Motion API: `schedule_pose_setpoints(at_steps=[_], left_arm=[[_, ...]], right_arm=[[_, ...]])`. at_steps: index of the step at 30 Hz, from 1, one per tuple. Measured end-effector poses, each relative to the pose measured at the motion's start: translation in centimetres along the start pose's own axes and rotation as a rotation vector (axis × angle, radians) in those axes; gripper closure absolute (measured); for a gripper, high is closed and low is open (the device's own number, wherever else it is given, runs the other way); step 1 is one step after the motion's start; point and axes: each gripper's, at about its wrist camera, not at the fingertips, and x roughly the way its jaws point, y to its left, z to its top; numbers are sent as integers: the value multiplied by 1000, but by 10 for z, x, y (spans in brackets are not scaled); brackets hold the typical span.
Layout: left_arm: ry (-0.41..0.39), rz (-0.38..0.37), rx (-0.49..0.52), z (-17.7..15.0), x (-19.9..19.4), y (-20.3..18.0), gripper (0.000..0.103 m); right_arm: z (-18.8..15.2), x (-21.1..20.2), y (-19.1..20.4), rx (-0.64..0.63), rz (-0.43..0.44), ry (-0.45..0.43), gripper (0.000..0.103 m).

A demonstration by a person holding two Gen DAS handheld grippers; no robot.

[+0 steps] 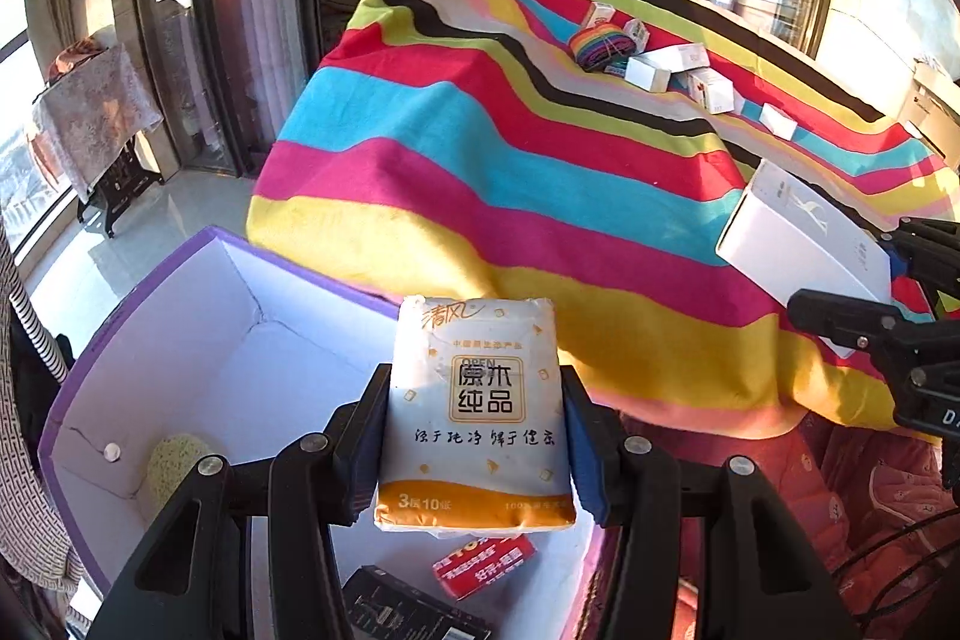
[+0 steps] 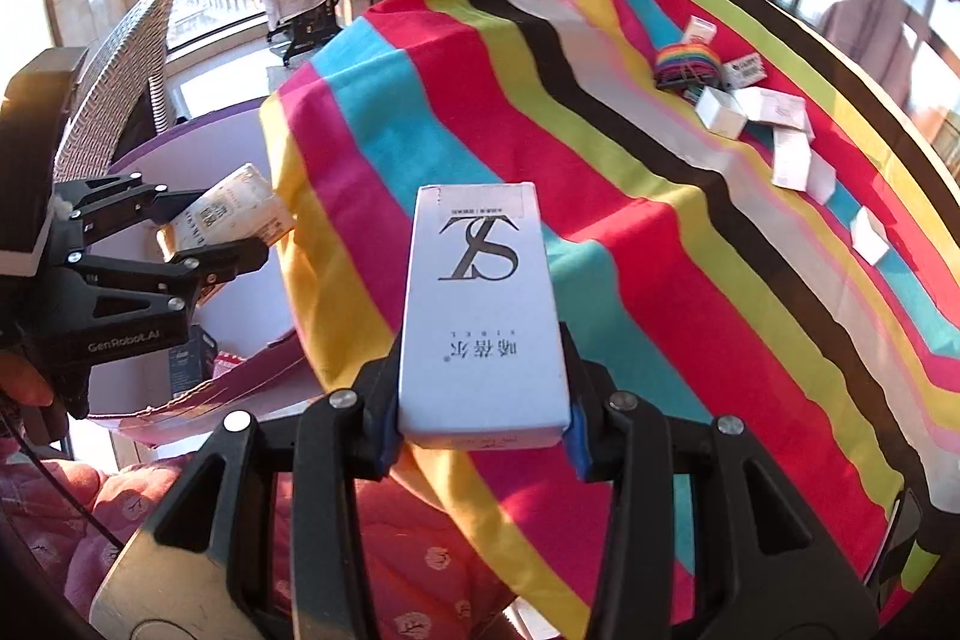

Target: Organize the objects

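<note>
My left gripper (image 1: 477, 424) is shut on a white and orange tissue pack (image 1: 477, 400), held over the open purple-edged storage box (image 1: 180, 292). Inside that box lie a red packet (image 1: 483, 562), a black box (image 1: 408, 610) and a yellowish round thing (image 1: 174, 460). My right gripper (image 2: 480, 388) is shut on a white carton (image 2: 483, 304) printed with large letters, above the striped cloth's front edge. The left gripper (image 2: 180, 244) with its tissue pack (image 2: 225, 214) shows at the left of the right wrist view; the white carton (image 1: 798, 238) shows at the right of the left wrist view.
A striped cloth (image 1: 480, 160) covers the table. At its far side lie several small white boxes (image 2: 756, 112) and a rainbow-coloured bundle (image 2: 684, 64). A wicker chair back (image 2: 114, 88) stands left of the box. Red quilted fabric (image 2: 390, 568) lies below. Windows ring the room.
</note>
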Motion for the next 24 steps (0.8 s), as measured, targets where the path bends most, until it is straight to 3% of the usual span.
schedule_pose_setpoints(at_steps=[12,17,22,24], left_arm=[[45,121,-138,-33,-10,71,50],[40,200,-179,-37,-15,98,50],[45,305,-258,-35,-17,128,49],[66,358,-287,-34,-16,138,31]], right_arm=[[22,6,94,-298,109,-6,57],[31,13,140,-445,159,-17,57],[37,17,175,-524,270,-34,56],[35,19,183,-546,296,-34,46]])
